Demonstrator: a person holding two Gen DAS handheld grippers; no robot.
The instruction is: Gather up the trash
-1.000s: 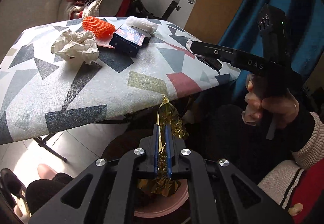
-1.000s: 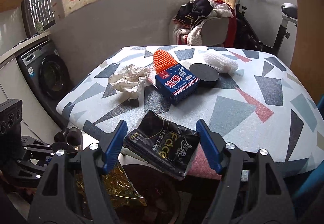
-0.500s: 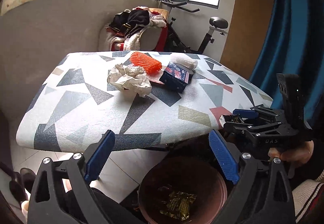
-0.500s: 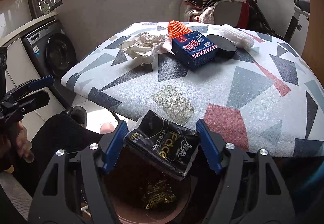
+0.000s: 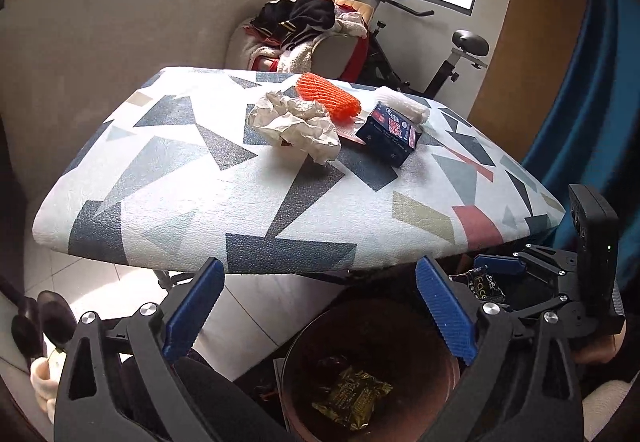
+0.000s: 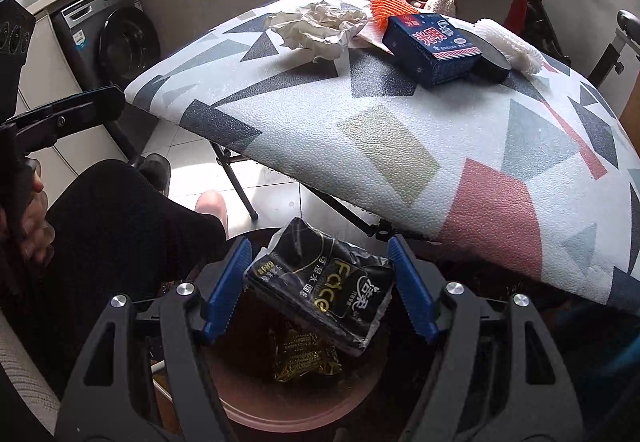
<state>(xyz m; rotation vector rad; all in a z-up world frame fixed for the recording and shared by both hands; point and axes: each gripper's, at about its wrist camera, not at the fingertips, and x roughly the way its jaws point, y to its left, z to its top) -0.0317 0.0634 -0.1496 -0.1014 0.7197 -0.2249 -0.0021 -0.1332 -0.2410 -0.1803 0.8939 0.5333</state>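
My right gripper (image 6: 318, 288) holds a black tissue pack (image 6: 320, 286) between its blue pads, over the brown trash bin (image 6: 296, 412). A gold foil wrapper (image 6: 306, 358) lies in the bin. My left gripper (image 5: 316, 312) is open and empty above the bin (image 5: 292, 382), with the gold wrapper (image 5: 352, 398) below. The right gripper with the pack (image 5: 482, 284) shows at the right of the left wrist view. On the patterned table (image 5: 200, 202) lie crumpled paper (image 5: 296, 122), an orange foam net (image 5: 328, 100), a blue box (image 5: 390, 132) and a white foam net (image 5: 404, 106).
A black round lid (image 6: 490, 64) sits behind the blue box. A washing machine (image 6: 116, 38) stands to the left. A chair piled with clothes (image 5: 308, 30) and an exercise bike (image 5: 440, 54) stand behind the table. My knee (image 6: 120, 210) is beside the bin.
My left gripper opened and dropped the gold wrapper into the bin, then rose and pulled back. My right gripper carried the tissue pack off the table edge to above the bin.
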